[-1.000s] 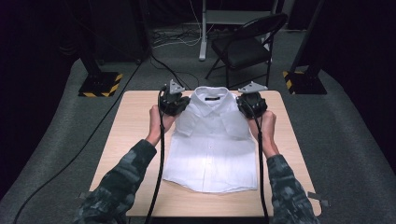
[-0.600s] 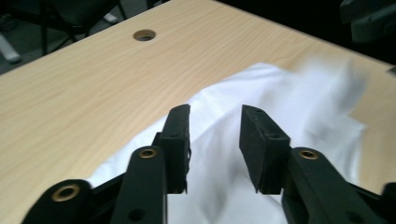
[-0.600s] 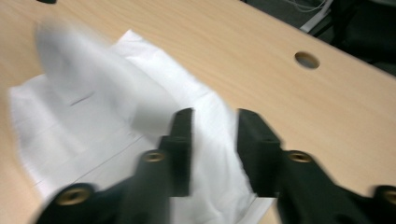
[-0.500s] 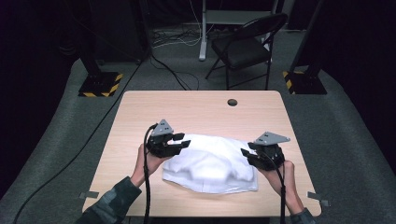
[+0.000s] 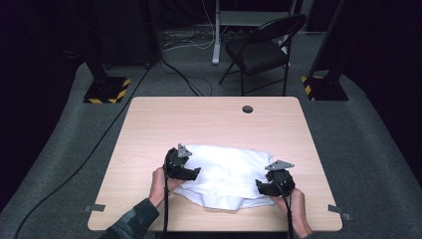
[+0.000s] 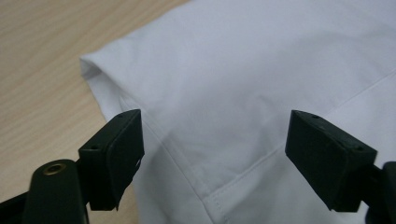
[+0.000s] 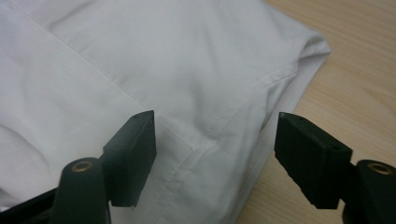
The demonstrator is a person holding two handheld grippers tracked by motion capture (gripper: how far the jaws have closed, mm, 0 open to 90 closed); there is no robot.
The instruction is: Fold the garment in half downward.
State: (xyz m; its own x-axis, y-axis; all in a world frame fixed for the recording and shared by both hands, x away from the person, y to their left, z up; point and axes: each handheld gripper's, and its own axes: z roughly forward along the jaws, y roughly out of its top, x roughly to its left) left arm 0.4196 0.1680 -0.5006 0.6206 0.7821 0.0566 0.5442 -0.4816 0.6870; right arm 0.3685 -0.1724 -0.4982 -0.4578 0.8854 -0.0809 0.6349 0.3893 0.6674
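1. Nearest me, my forearms came in from the table's (image 5: 149, 119) near edge, the left one in a camouflage sleeve (image 5: 130, 223), each hand wrapped around the back of its gripper and angled forward and down.
2. My left gripper (image 5: 185, 172) sat low over the left end of the white shirt (image 5: 229, 172), its jaws wide apart after just opening; in the left gripper view (image 6: 212, 154) the cloth lay flat under the gap, pressed by neither pad.
3. My right gripper (image 5: 266, 185) was the same at the right end: jaws had just been spreading and stood open, with the folded corner and its stitched seam (image 7: 243, 95) lying loose beneath them in the right gripper view (image 7: 215, 154).
4. The shirt rested folded over on itself across the near half of the table, its front edge bulging a little between my hands; I could not tell from above whether that edge was flush with the layer under it.
5. The step, as I judged it, was letting go of the fold. To do it well I needed to lift both grippers straight up and together, jaws kept wide, so no pad snagged the fabric and dragged the top layer askew.
6. Farther off, the bare wood ran to a small dark grommet hole (image 5: 247, 109), and beyond the table stood a black folding chair (image 5: 261, 47).
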